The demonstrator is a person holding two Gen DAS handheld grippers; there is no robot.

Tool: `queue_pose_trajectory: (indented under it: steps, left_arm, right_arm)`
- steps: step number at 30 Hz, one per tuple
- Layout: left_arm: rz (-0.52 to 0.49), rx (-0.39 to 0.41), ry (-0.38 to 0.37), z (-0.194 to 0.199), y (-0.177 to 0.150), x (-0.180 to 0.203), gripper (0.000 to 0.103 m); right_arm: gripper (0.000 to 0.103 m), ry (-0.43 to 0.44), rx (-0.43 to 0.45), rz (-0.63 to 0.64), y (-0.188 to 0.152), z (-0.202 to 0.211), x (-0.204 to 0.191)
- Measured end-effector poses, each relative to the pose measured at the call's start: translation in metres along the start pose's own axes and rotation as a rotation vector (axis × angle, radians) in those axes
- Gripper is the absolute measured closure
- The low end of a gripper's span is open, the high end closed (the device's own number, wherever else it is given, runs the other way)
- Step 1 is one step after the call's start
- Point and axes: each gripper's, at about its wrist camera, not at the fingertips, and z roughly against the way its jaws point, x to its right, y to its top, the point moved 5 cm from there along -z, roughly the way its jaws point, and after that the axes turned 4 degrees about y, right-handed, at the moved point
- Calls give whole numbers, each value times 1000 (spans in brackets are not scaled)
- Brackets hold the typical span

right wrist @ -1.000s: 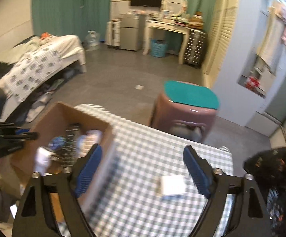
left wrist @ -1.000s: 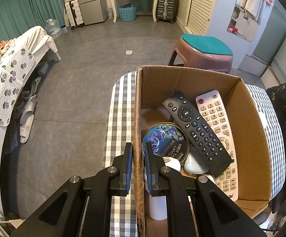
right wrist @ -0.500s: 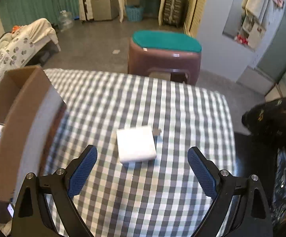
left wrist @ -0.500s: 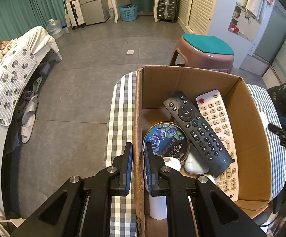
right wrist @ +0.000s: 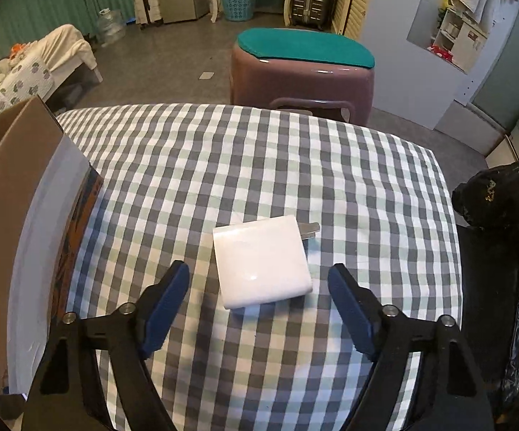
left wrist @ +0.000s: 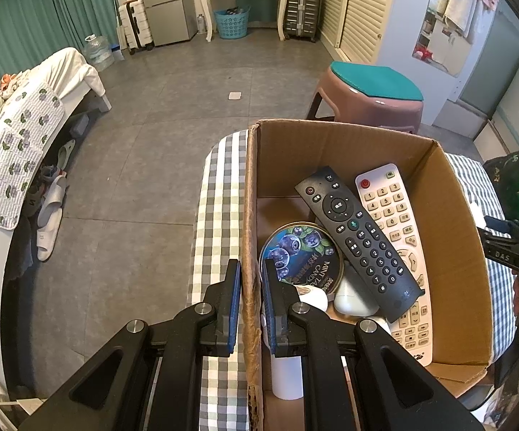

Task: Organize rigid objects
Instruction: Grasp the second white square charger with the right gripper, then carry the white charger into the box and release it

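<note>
Over the charger [right wrist: 262, 261], the right claw [right wrist: 259, 309] has lowered.

Left gripper [left wrist: 250, 298] pinches the left wall of the cardboard box [left wrist: 453, 251], lower centre of frame. Inside: black remote [left wrist: 358, 239] overlapping white remote [left wrist: 397, 248], blueberry candy tin [left wrist: 300, 255] lower left of them. Checked tablecloth [left wrist: 216, 215] beneath.

Table [right wrist: 331, 165] covered by grey-green checked cloth. White charger [right wrist: 261, 262] lies flat on it, prongs pointing right, just ahead of the right claw [right wrist: 259, 309]. Cardboard box [right wrist: 15, 215] stands on the table left of that claw.
</note>
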Motion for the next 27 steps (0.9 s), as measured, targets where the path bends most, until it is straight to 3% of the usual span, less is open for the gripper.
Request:
queue_pose_trajectory:
  steps: [1, 7, 16, 27]
  left_arm:
    - [-1, 0, 0, 0, 0, 0, 91]
    - [0, 0, 1, 0, 0, -1, 91]
    - [-2, 1, 3, -1, 0, 0, 91]
    - [1, 1, -5, -1, 0, 4, 91]
  right_arm:
    - [38, -3, -4, -1, 1, -2, 0]
    - [48, -18, -17, -5, 2, -10, 2]
    - [49, -15, -13, 16, -4, -4, 1]
    - [52, -10, 92, 90, 7, 53, -21]
